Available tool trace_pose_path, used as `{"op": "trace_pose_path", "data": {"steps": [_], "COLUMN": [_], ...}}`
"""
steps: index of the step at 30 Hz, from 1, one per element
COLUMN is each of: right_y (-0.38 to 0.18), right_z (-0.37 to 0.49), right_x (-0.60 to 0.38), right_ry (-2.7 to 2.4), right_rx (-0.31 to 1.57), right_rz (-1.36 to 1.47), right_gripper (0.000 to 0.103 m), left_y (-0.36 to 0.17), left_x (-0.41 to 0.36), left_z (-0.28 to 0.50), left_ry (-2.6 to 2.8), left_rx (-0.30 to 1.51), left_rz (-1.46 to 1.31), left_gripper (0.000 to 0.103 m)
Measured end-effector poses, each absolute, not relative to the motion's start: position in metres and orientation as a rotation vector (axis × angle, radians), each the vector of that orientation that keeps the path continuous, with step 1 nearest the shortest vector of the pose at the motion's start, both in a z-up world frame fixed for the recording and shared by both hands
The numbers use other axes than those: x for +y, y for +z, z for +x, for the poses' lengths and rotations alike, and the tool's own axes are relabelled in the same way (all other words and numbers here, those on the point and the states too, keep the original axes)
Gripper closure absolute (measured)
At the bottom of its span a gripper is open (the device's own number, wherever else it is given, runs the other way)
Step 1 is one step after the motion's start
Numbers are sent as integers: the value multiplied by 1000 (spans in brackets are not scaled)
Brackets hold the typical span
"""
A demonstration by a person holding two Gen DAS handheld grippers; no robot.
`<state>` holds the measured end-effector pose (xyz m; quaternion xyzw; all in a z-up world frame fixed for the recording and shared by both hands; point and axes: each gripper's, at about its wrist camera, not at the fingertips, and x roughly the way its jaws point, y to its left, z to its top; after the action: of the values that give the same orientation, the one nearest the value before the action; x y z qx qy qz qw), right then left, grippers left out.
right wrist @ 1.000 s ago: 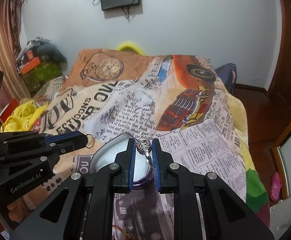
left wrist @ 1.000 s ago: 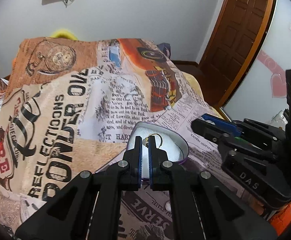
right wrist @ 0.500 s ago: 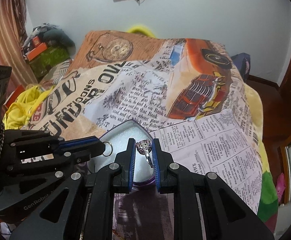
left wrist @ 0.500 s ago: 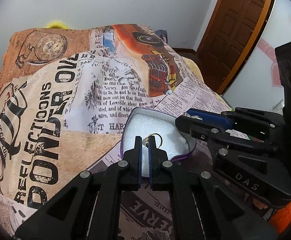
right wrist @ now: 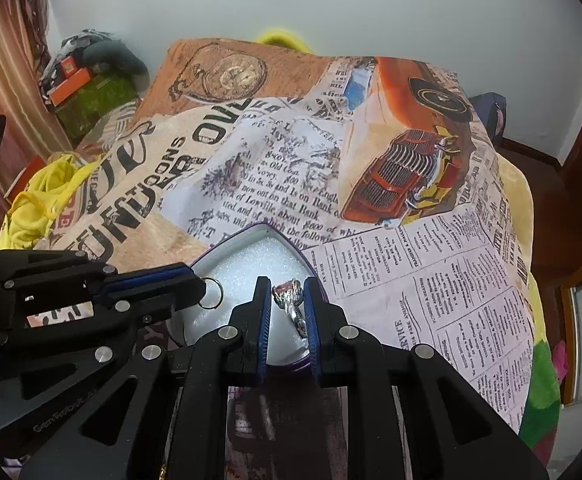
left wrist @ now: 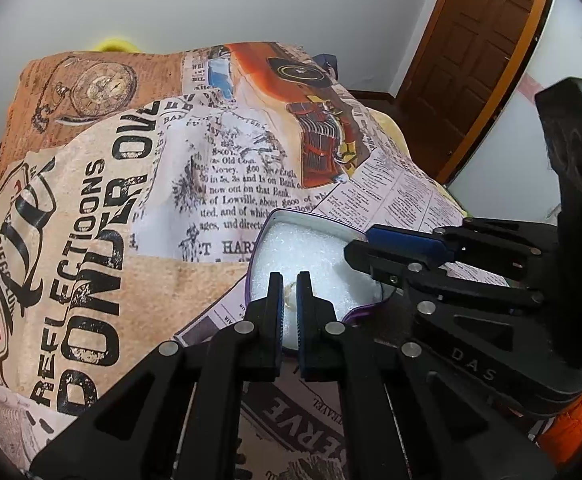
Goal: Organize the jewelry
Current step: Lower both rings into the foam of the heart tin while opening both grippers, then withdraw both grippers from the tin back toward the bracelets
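Observation:
A heart-shaped purple tin (left wrist: pixel 311 222) with white foam inside lies open on the bed; it also shows in the right wrist view (right wrist: pixel 247 240). My left gripper (left wrist: pixel 289 288) is shut on a thin gold ring (left wrist: pixel 289 294), held just over the foam. In the right wrist view the gold ring (right wrist: pixel 211 294) sticks out of the left gripper's tips (right wrist: pixel 187 282). My right gripper (right wrist: pixel 287 292) is shut on a silver ring with a pink stone (right wrist: pixel 289 294), over the tin's right side. It reaches in from the right in the left wrist view (left wrist: pixel 371 248).
The bed is covered by a newspaper-print blanket (right wrist: pixel 411 272) with a red car picture. Yellow cloth (right wrist: pixel 39 204) and boxes (right wrist: pixel 71 80) lie at the far left. A wooden door (left wrist: pixel 483 52) stands at the right, past the bed's edge.
Both grippers moved forward and down over the tin, each still holding its ring. The gold ring now sits lower between the left fingers, close to the foam.

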<state>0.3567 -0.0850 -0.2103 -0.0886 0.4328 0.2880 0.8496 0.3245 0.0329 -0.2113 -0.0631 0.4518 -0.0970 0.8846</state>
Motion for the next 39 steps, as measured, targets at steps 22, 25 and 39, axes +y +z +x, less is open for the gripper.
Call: {"op": "trace_pose_path", "data": {"steps": [22, 25, 39], "right_y": [-139, -128, -126], "right_z": [286, 273, 226], "right_x": [-109, -115, -142], "right_ry": [524, 520, 456], "right_rx": [753, 739, 725], "right_rz": [-208, -191, -150], "right_gripper": [81, 80, 57], "left_y": [-133, -123, -129], "left_x": [33, 32, 27], "left_z": [254, 239, 189], "left_ry": [-174, -168, -145], "left_rx": [848, 831, 853], "left_rz": [-136, -136, -124], "left_gripper": [95, 95, 75]}}
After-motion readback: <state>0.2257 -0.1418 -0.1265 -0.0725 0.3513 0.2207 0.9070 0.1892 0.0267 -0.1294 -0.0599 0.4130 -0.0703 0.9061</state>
